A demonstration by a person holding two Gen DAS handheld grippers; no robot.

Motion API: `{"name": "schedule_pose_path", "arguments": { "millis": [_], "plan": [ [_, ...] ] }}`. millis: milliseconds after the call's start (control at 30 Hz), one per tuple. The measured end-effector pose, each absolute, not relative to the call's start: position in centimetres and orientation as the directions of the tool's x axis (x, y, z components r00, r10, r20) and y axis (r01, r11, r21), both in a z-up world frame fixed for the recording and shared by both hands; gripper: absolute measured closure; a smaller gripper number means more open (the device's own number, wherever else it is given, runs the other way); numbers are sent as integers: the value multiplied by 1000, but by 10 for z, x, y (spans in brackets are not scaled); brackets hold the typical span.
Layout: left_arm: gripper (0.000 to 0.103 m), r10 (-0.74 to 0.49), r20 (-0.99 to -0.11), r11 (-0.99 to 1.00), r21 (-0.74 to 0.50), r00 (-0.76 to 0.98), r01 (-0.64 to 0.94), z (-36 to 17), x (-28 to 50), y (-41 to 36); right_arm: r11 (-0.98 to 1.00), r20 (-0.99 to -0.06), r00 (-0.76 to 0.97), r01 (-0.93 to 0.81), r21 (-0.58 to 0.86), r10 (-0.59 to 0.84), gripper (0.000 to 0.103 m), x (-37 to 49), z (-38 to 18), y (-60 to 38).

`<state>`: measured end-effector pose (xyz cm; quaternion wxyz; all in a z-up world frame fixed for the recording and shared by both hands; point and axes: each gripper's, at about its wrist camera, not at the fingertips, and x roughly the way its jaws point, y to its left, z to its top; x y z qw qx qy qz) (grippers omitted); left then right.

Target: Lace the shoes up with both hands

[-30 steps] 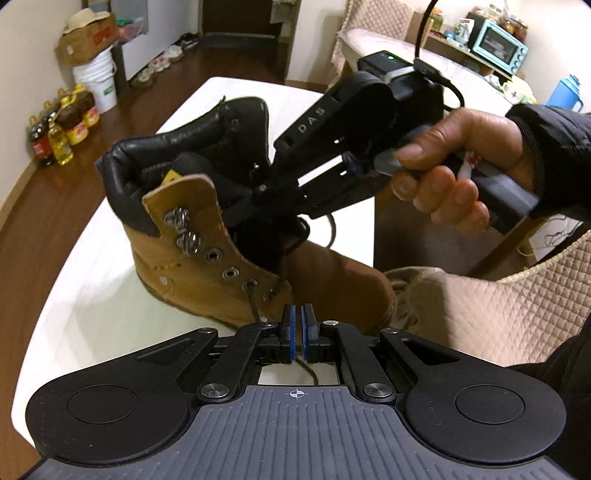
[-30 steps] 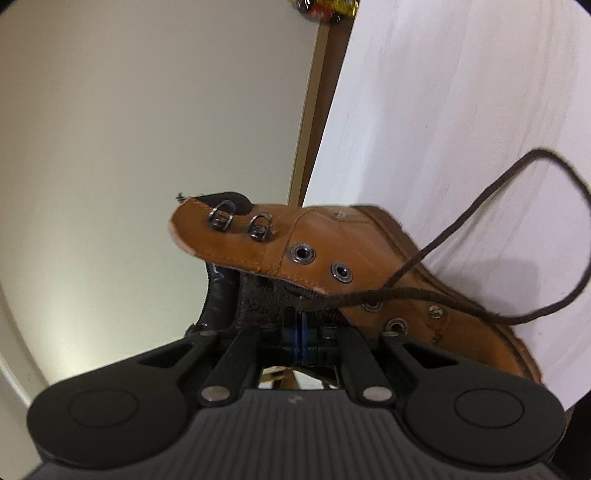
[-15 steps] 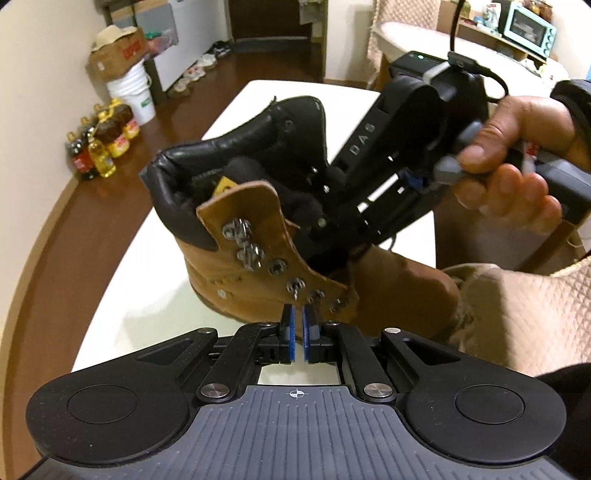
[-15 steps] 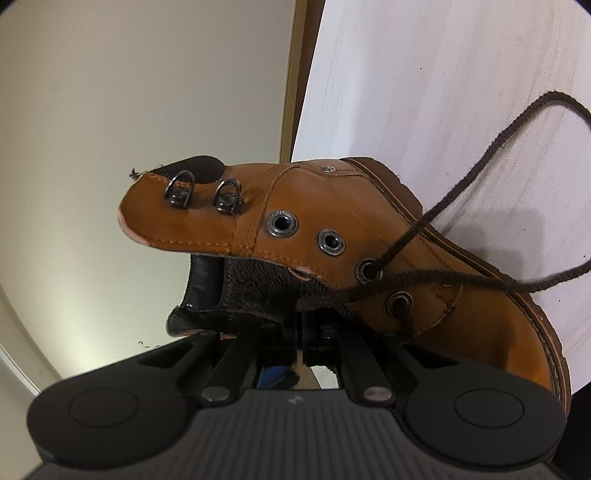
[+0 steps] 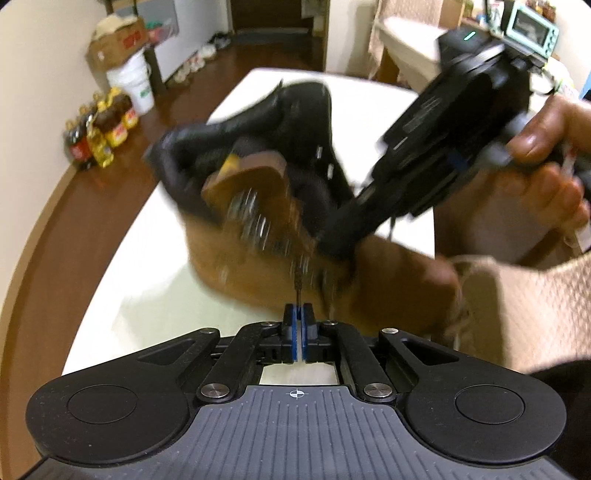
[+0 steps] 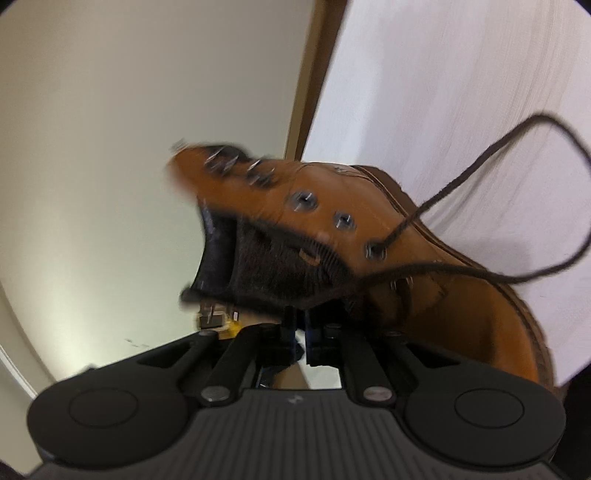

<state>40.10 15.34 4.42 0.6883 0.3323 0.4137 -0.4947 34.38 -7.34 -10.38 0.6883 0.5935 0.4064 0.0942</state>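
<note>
A tan leather boot [image 5: 258, 266] with a black padded collar lies blurred on the white table [image 5: 122, 288]. My left gripper [image 5: 298, 314] is shut on the dark lace tip [image 5: 297, 286], just below the row of eyelets. In the left wrist view a hand holds my right gripper [image 5: 332, 243], whose tips reach into the boot's opening. In the right wrist view the right gripper [image 6: 301, 328] has its jaws opening with a narrow gap. The fuzzy tongue edge [image 6: 280, 295] of the boot [image 6: 443, 295] lies just over its tips. The brown lace [image 6: 535, 122] loops out of an eyelet over the table [image 6: 443, 92].
Oil bottles [image 5: 99, 136] stand on the wooden floor at left, by a white bucket [image 5: 135, 86] under a cardboard box [image 5: 118, 40]. A quilted beige cushion [image 5: 535, 302] lies at the right, close to the boot. A toaster oven [image 5: 532, 26] sits at the far right.
The left gripper's pads parted slightly, then closed on the lace tip by the eyelets. The right gripper's jaws have parted. The boot has shifted and is now blurred by motion.
</note>
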Motion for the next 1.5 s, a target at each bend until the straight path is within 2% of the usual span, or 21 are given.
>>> {"name": "schedule_pose_path", "arguments": {
  "millis": [100, 133, 233, 367, 567, 667, 767, 867, 967, 1033, 1100, 1133, 1167, 1200, 1300, 1367, 1433, 1467, 1500],
  "plan": [
    [101, -314, -923, 323, 116, 222, 939, 42, 415, 185, 345, -489, 638, 347, 872, 595, 93, 323, -92, -65],
    [101, -239, -932, 349, 180, 274, 919, 39, 428, 206, 355, -497, 631, 349, 867, 595, 93, 319, -91, -63],
    [101, -133, -912, 350, 323, 387, 880, 37, 456, 238, 393, -530, 606, 356, 848, 594, 93, 311, -89, -47],
    [101, -74, -882, 343, 416, 465, 842, 28, 503, 265, 443, -568, 593, 361, 821, 570, 93, 317, -88, -14],
    [101, -81, -893, 278, 407, 443, 870, -7, 574, 287, 554, -641, 603, 361, 750, 475, 93, 354, -82, 61],
    [101, -88, -905, 242, 387, 417, 890, -21, 592, 300, 677, -697, 573, 305, 670, 432, 93, 396, -82, 107],
    [101, -103, -921, 253, 340, 375, 906, -27, 596, 308, 842, -773, 527, 181, 508, 353, 86, 440, -82, 146],
    [100, -131, -936, 274, 282, 326, 920, -30, 599, 315, 962, -835, 489, -26, 273, 250, 86, 479, -87, 187],
    [95, -145, -942, 289, 253, 303, 923, -31, 598, 326, 974, -867, 464, -205, 93, 180, 87, 503, -96, 221],
    [95, -151, -947, 318, 226, 285, 921, -30, 598, 336, 960, -880, 446, -277, 39, 164, 87, 506, -105, 230],
    [95, -172, -944, 365, 204, 281, 908, -24, 596, 352, 948, -883, 435, -316, 33, 176, 93, 502, -109, 230],
    [95, -176, -943, 373, 201, 281, 906, -23, 596, 355, 948, -885, 429, -315, 41, 181, 101, 500, -109, 228],
    [95, -191, -942, 384, 188, 277, 904, -18, 592, 359, 955, -889, 421, -293, 56, 181, 101, 499, -108, 224],
    [96, -210, -939, 397, 172, 272, 901, -12, 588, 363, 961, -892, 412, -266, 77, 185, 101, 496, -107, 218],
    [94, -320, -931, 439, 19, 177, 898, 6, 568, 365, 953, -864, 421, 0, 304, 276, 101, 463, -96, 178],
    [94, -475, -879, 443, -272, -34, 854, 18, 546, 350, 877, -832, 454, 192, 441, 319, 101, 429, -88, 149],
    [94, -567, -805, 429, -471, -176, 770, 18, 532, 333, 817, -814, 490, 299, 493, 312, 101, 403, -80, 132],
    [94, -586, -784, 426, -514, -207, 744, 17, 530, 329, 782, -804, 515, 352, 514, 297, 101, 386, -75, 123],
    [93, -623, -729, 421, -619, -285, 663, 11, 522, 316, 744, -795, 539, 402, 534, 279, 101, 369, -70, 113]
  ]
}}
